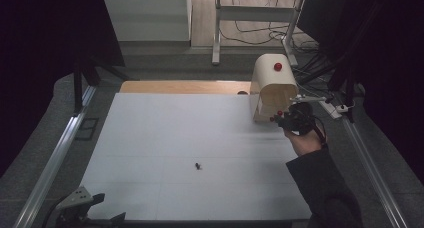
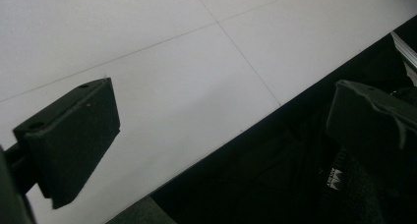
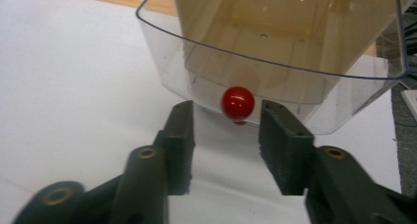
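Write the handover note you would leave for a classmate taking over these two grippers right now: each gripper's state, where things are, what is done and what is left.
Right gripper: open, jaws either side of the red knob on the clear drawer of the wooden box; not yet closed on it.
Left gripper: open, holding nothing, at the near left edge of the white table.
A small dark object lies mid-table.
Done: right gripper lined up on the knob.
Left: probably close on the knob and work the drawer.
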`<state>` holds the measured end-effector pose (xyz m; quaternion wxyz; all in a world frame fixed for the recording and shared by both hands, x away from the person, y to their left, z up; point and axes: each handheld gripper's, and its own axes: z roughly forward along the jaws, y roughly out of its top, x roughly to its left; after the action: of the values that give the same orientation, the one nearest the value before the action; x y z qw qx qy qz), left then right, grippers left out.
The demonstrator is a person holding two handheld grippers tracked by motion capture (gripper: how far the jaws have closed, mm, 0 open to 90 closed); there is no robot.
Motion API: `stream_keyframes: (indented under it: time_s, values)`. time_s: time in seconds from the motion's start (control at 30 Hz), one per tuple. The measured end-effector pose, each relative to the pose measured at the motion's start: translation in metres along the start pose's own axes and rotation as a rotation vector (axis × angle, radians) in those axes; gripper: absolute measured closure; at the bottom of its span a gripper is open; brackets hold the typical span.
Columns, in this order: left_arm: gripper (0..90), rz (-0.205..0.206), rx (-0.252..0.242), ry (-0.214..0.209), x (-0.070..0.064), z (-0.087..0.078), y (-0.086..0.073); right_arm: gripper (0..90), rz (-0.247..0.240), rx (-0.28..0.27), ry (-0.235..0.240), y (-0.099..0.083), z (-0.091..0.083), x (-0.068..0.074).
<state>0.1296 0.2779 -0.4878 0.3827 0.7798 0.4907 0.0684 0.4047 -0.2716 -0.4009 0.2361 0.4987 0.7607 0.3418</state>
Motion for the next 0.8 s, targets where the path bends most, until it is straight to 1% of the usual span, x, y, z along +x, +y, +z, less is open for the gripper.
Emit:
stream_keyframes:
  time_s: [0.03, 0.13, 0.17, 0.2, 0.27, 0.33, 0.47, 0.53, 0.67, 0.7, 0.73, 0.77, 0.8]
  values:
    - [0.0, -0.001, -0.001, -0.001, 0.0, 0.0, 0.0, 49.0, -0.009, 0.001, 0.023, 0.001, -0.002, -0.001]
    - [0.0, 0.0, 0.0, 0.001, 0.0, 0.0, 0.0, 43.3, -0.031, -0.005, 0.051, 0.002, -0.005, 0.0]
    - [0.0, 0.0, 0.0, 0.0, 0.0, 0.0, 0.0, 40.4, -0.04, -0.012, 0.068, 0.002, -0.006, 0.0]
    - [0.0, 0.0, 0.0, 0.0, 0.0, 0.0, 0.0, 40.4, -0.04, -0.012, 0.068, 0.002, -0.006, 0.0]
    - [0.0, -0.001, 0.001, 0.0, 0.0, 0.0, 0.0, 35.0, -0.052, -0.022, 0.091, 0.004, -0.009, -0.001]
    - [0.0, -0.002, 0.0, 0.001, 0.0, 0.0, 0.0, 28.9, -0.059, -0.006, 0.118, 0.006, -0.01, -0.003]
    - [0.0, -0.002, 0.002, 0.002, 0.0, 0.0, 0.0, 22.0, -0.072, 0.003, 0.162, 0.009, -0.012, -0.006]
    - [0.0, -0.003, 0.002, 0.001, 0.0, 0.0, 0.0, 17.4, -0.091, -0.003, 0.173, 0.011, -0.014, -0.007]
    - [0.0, -0.004, 0.002, 0.0, 0.0, 0.0, 0.0, 9.0, -0.109, 0.015, 0.201, 0.016, -0.015, -0.01]
    - [0.0, -0.003, 0.002, 0.0, 0.0, 0.0, 0.0, 7.8, -0.113, 0.018, 0.211, 0.018, -0.015, -0.01]
    - [0.0, -0.002, 0.003, 0.002, 0.0, 0.0, 0.0, 7.8, -0.113, 0.018, 0.211, 0.018, -0.015, -0.01]
    - [0.0, -0.001, 0.003, 0.001, 0.0, 0.0, 0.0, 4.0, -0.135, 0.04, 0.231, 0.021, -0.015, -0.01]
    - [0.0, 0.0, 0.003, 0.002, 0.0, 0.0, 0.0, 4.0, -0.135, 0.04, 0.231, 0.021, -0.015, -0.01]
